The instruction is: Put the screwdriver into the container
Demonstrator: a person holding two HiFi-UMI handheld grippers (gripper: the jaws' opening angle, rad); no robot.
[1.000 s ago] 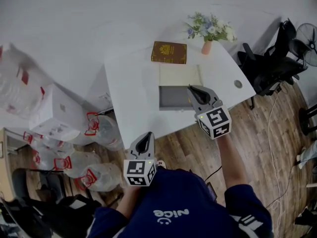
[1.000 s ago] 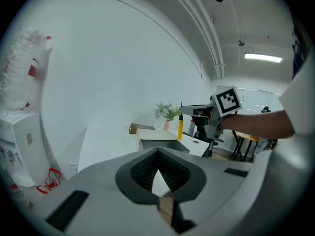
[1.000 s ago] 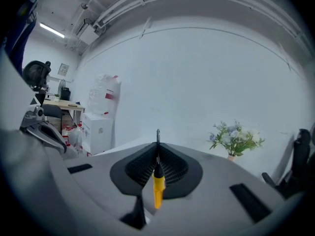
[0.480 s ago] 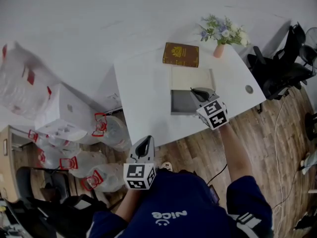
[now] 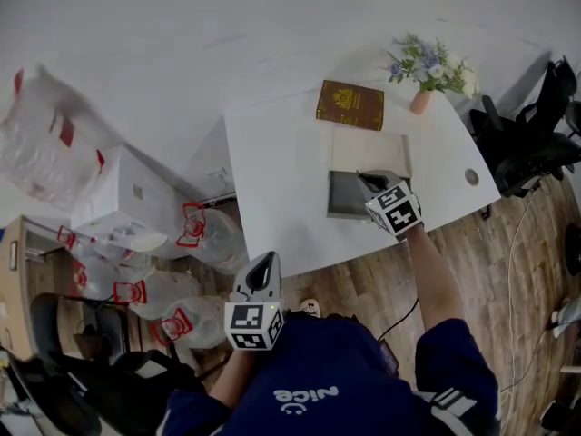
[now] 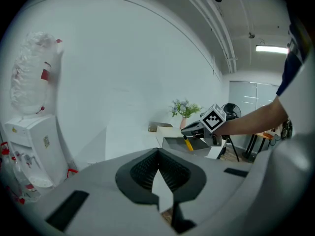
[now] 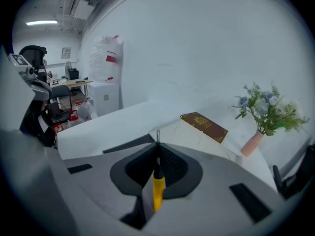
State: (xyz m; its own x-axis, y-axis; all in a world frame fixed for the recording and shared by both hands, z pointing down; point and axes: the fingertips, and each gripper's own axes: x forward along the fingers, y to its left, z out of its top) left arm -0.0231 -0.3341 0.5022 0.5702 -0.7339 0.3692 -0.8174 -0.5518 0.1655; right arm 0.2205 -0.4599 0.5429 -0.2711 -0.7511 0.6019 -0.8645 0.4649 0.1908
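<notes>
Clamping the screwdriver (image 7: 158,188), the right gripper (image 5: 368,178) hangs directly over the container (image 5: 343,198), a shallow grey open box on the white table (image 5: 272,180). Its jaws are pressed together on the tool's yellow handle, and the thin metal shaft sticks out past the jaw tips. In the left gripper view the yellow handle slants down from that gripper toward the container's open top; whether the tool touches the container's floor cannot be told. The person's bare forearm (image 5: 431,271) runs from the right gripper back over the container's near edge.

A cream flat panel (image 5: 368,151) lies touching the container's far side. Beyond the container, past that panel, rests a brown book (image 5: 349,104) with a gold emblem. To the far right of the container stands a pink vase (image 5: 420,101) of pale flowers (image 5: 431,64).

The left gripper (image 5: 265,260) is well apart from the container, on its near left, off the table and close to the person's dark blue shirt (image 5: 309,380). Its jaws are closed against each other with nothing between them.

Far to the container's left, beyond the table edge, clear water bottles (image 5: 204,239) with red handles lie by a white box-shaped unit (image 5: 118,198). A black office chair (image 5: 526,143) stands to the container's right.
</notes>
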